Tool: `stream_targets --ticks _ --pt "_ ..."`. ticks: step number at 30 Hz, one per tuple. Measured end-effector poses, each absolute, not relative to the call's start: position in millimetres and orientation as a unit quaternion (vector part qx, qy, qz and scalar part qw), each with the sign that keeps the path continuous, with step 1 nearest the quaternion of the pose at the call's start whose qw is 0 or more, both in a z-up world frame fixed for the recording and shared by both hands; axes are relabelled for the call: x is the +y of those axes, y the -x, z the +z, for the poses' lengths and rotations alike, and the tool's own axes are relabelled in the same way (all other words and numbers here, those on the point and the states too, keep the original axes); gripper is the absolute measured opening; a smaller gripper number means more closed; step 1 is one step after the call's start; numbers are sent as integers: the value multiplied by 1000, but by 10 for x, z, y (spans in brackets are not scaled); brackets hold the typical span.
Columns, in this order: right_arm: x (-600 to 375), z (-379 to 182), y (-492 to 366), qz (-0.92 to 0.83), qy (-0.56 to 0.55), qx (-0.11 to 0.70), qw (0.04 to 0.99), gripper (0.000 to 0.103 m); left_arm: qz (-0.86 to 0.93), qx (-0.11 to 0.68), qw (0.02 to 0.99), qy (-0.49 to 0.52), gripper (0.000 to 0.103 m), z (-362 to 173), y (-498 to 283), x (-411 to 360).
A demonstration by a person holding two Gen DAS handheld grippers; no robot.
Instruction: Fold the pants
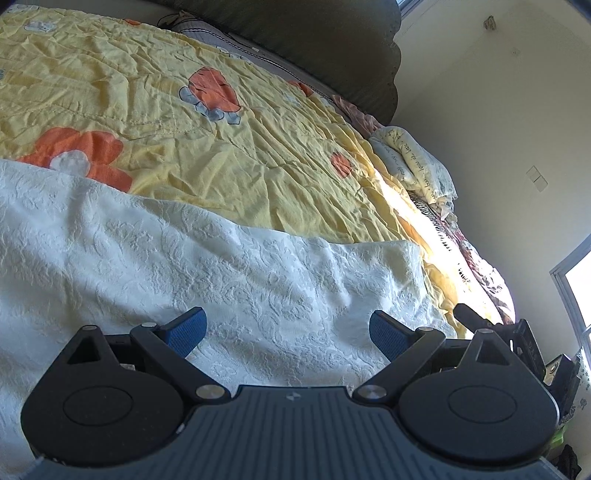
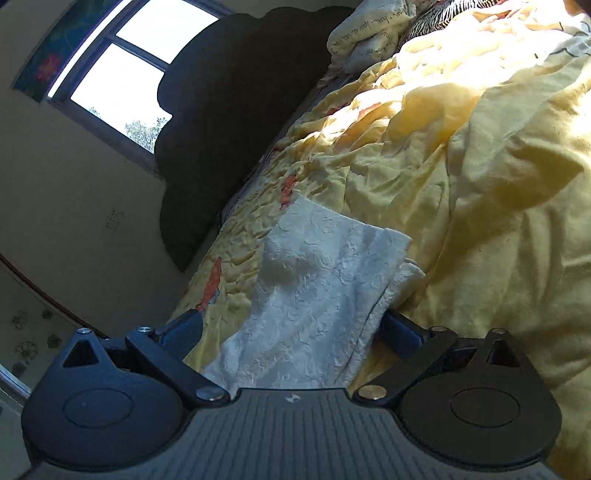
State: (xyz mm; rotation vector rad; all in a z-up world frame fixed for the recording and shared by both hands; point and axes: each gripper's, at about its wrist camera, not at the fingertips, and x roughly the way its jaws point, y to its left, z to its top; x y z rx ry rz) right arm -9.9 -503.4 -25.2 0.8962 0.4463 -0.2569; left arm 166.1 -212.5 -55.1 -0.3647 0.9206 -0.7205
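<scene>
White textured pants (image 1: 192,266) were laid across a yellow flowered bedspread (image 1: 177,110) on the bed. In the left wrist view their far edge ran from 9 o'clock down toward 3 o'clock, ending in a corner at about 3 o'clock; beyond that edge a broad stretch of bedspread was left uncovered toward 12 o'clock. The left tool (image 1: 287,332) was held with its blue-padded fingers (image 1: 188,328) spread wide over the cloth, nothing being gripped between them. In the right wrist view a narrower end of the pants (image 2: 314,295) was seen running from 6 o'clock toward 12 o'clock, its hem lying at the centre. The right tool (image 2: 291,332) was likewise spread wide, one finger on each side of the fabric; whether the pads touched the cloth could not be told. A dark headboard (image 2: 229,110) was seen at 11 o'clock, a window (image 2: 129,66) at 10 o'clock, and folded bedding (image 2: 369,33) at 12 o'clock.
</scene>
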Motion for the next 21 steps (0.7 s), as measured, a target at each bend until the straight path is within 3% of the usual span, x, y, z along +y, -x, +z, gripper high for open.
stream_targets --ticks 2,3,4,5,6,8,10,17,21 --pt "-5016 -261 -21 -128 -415 211 876 102 -337 434 817 174 96 -548 -1668 -2122" --pt "-5023 -272 -64 -138 -408 208 878 90 -336 436 816 174 96 -540 -1673 -2122" --pt "-5047 -298 -104 -157 -401 209 878 74 -336 439 815 175 96 -532 -1681 -2117" --pt "-5088 -339 -129 -167 -406 212 873 28 -337 441 812 178 96 -518 -1691 -2101" --pt "-5156 -418 -140 -159 -431 210 863 17 -338 442 811 181 96 -500 -1701 -2085" --pt "-5207 -486 -115 -143 -448 203 859 14 -342 436 811 187 96 -448 -1723 -2046" --pt "-5086 -340 -103 -149 -393 200 885 14 -350 427 809 201 96 -366 -1756 -1996" --pt "-3583 427 -193 -83 67 176 979 13 -441 413 708 364 96 -135 -1913 -1795" --pt "-2804 350 -169 -10 223 165 961 13 -450 403 694 392 101 -72 -1977 -1669"
